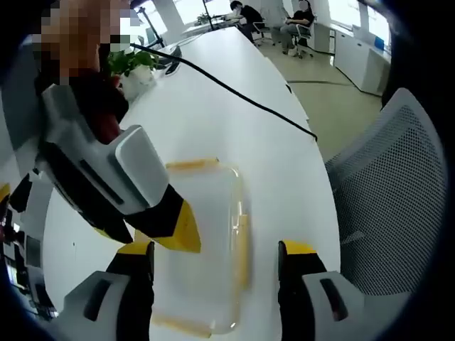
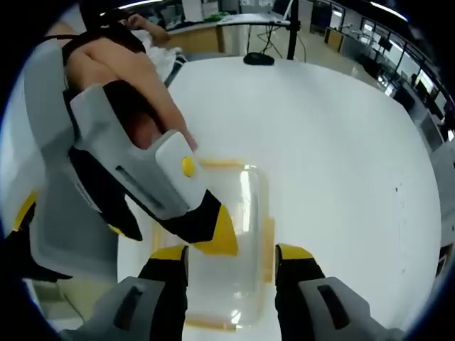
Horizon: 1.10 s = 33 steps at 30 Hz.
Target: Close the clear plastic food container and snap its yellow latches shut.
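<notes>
The clear food container (image 1: 206, 241) lies on the white desk (image 1: 234, 128), lid apparently seated. Both the left gripper (image 1: 217, 256) and right gripper (image 2: 231, 259) hover above it, jaws spread and empty. The yellow latches (image 1: 242, 245) look unsnapped, so latching seems left to do.

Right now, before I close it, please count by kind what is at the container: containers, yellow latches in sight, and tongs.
Container: 1
Yellow latches in sight: 3
Tongs, left and right, both open: 2
Total: 6
</notes>
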Available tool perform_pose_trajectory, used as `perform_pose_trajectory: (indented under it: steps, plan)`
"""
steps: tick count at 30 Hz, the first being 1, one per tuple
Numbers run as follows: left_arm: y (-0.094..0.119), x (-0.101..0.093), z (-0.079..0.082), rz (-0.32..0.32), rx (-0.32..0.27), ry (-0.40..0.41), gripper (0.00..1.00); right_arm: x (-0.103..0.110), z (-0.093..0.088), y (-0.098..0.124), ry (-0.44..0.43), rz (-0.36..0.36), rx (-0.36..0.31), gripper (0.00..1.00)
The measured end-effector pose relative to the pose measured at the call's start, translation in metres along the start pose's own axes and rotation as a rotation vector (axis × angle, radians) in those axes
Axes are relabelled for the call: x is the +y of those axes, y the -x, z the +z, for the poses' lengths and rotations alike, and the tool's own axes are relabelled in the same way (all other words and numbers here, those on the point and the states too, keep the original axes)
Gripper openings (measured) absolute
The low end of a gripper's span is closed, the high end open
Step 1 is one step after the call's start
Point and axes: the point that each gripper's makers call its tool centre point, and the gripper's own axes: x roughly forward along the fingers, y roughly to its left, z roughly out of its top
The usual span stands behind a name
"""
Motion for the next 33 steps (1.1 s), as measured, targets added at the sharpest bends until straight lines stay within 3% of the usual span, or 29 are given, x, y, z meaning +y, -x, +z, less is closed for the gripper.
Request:
perform_pose_trajectory:
  steps: [5,9,15,23,30,33]
  plan:
    - [0.005,0.002,0.001,-0.026,-0.029,0.017,0.77,0.002,0.001,0.002,0.029,-0.015,-0.025,0.62]
    - [0.008,0.001,0.002,-0.058,-0.053,0.048,0.81,0.006,0.008,0.006,-0.010,-0.009,-0.095,0.69]
    - [0.010,0.002,-0.005,-0.064,-0.038,0.059,0.81,0.010,0.003,0.007,-0.002,-0.028,-0.109,0.70]
    - [0.013,0.011,-0.001,-0.068,-0.077,0.113,0.80,0.017,-0.005,0.011,-0.034,-0.030,-0.137,0.70]
    - [0.014,0.017,-0.009,-0.090,-0.073,0.137,0.81,0.021,-0.005,0.017,-0.052,-0.036,-0.174,0.75]
    - [0.014,0.017,-0.013,-0.100,-0.064,0.137,0.81,0.025,-0.010,0.015,-0.034,-0.040,-0.151,0.75]
